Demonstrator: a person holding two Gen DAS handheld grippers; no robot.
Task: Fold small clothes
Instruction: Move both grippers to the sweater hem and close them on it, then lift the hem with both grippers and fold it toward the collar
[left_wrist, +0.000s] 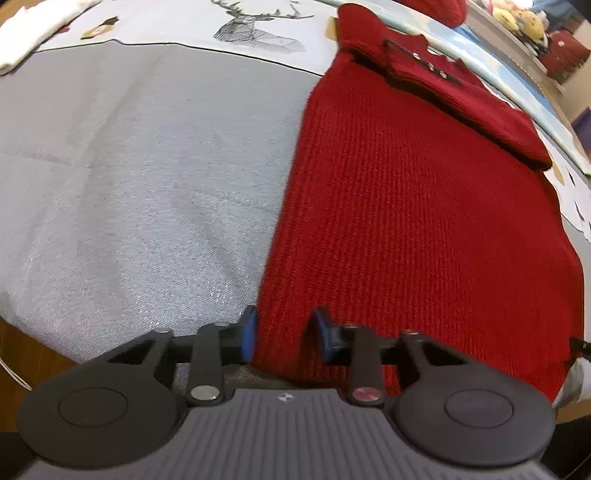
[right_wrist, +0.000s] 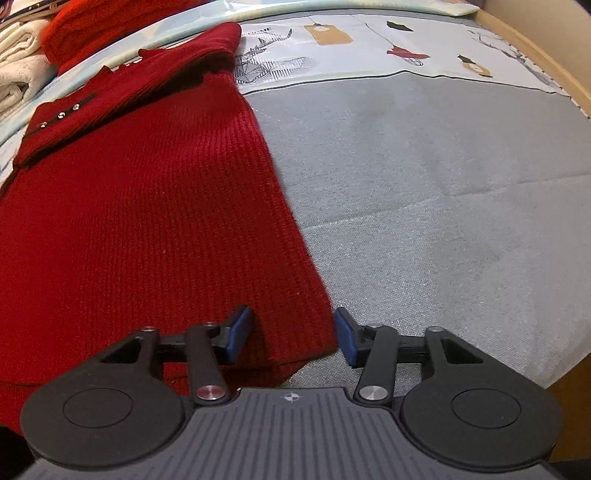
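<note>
Both grippers stand with fingers apart over the near hem of the red knit sweater (left_wrist: 424, 221): the left gripper (left_wrist: 284, 334) straddles its left corner, the right gripper (right_wrist: 291, 334) its right corner. Whether the pads actually touch the knit is unclear. Laid flat on the grey cloth (right_wrist: 443, 184), the sweater has its sleeves folded across the top.

A grey cloth (left_wrist: 155, 177) covers the surface, with a pale printed sheet beyond it bearing a line-drawn stag head (left_wrist: 255, 27) and hanging tags (right_wrist: 328, 33). Folded white towels (right_wrist: 16, 62) sit far left. Yellow plush toys (left_wrist: 521, 18) sit far right.
</note>
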